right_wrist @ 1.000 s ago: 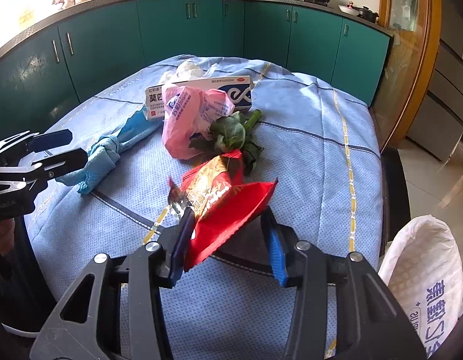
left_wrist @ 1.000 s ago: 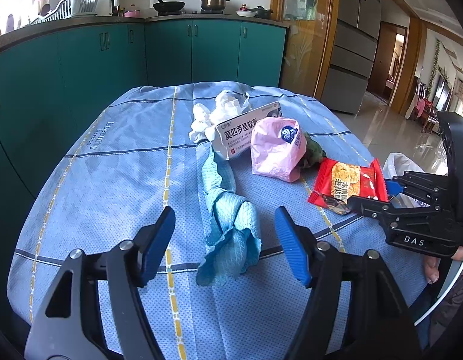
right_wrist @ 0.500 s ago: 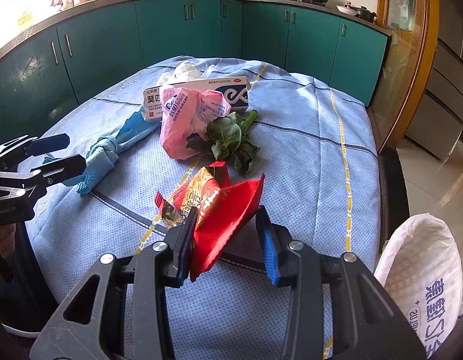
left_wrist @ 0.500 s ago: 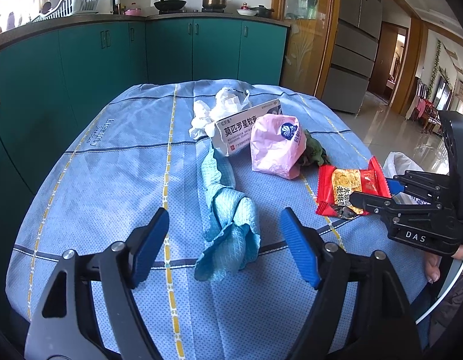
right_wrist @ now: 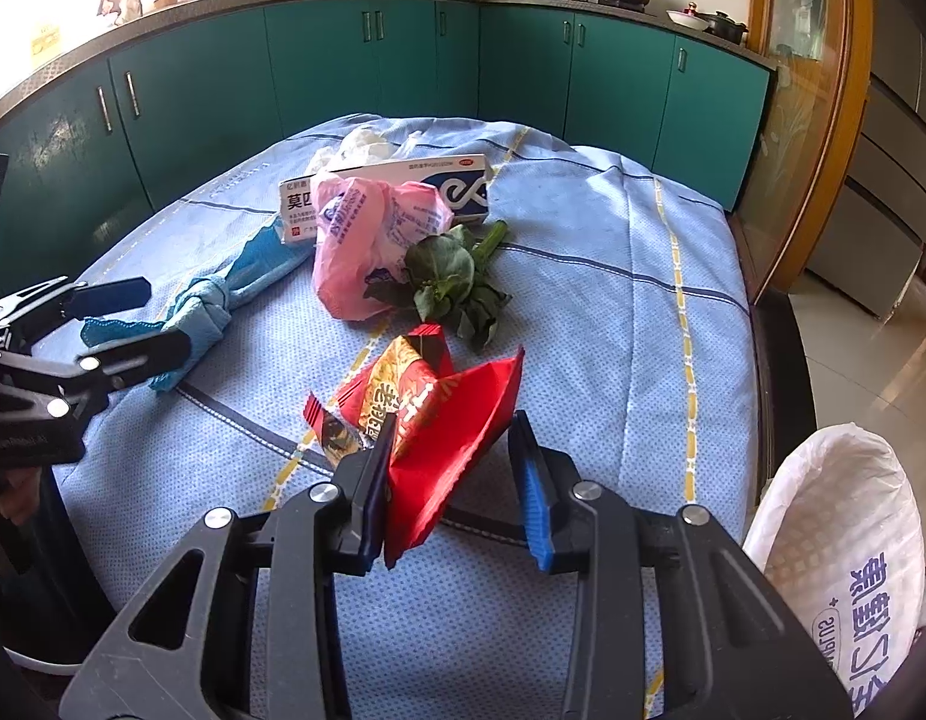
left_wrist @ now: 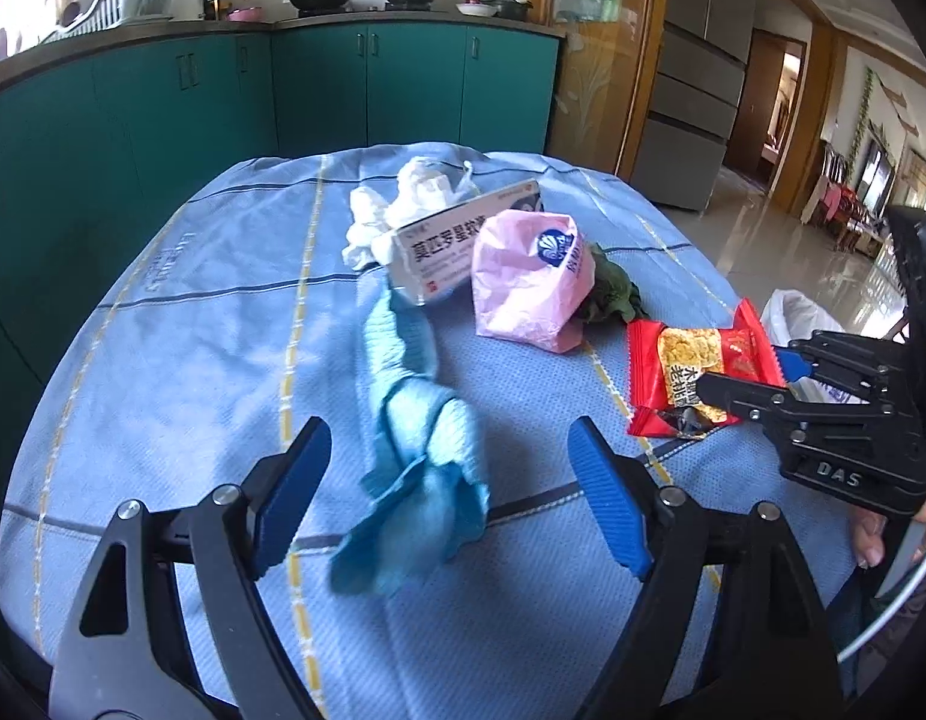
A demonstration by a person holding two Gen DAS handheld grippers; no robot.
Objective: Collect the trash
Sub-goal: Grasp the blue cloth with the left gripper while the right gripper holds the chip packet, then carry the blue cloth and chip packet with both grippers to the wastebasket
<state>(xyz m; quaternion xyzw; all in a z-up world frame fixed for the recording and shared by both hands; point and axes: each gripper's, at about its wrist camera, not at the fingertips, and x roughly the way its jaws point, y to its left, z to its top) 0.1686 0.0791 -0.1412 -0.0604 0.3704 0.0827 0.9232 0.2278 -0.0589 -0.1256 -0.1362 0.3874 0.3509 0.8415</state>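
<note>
Straddling the blue cloth (left_wrist: 414,450) on the counter (left_wrist: 180,324), the left gripper (left_wrist: 450,498) stands wide, its jaws having just been opening, touching nothing. From the right wrist, the right gripper (right_wrist: 456,474) has just been closing around the red wrapper (right_wrist: 438,414); its left pad touches, the right pad stands just clear.

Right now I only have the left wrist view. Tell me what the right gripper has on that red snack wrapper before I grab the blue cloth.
Observer: The right gripper has just been closing its jaws with the red snack wrapper between them; one pad touches it, the other shows a gap.
Operator: Describe the greens behind the pink bag.
Observer: One leafy green stalk, lying flat beside the pink bag.
</note>
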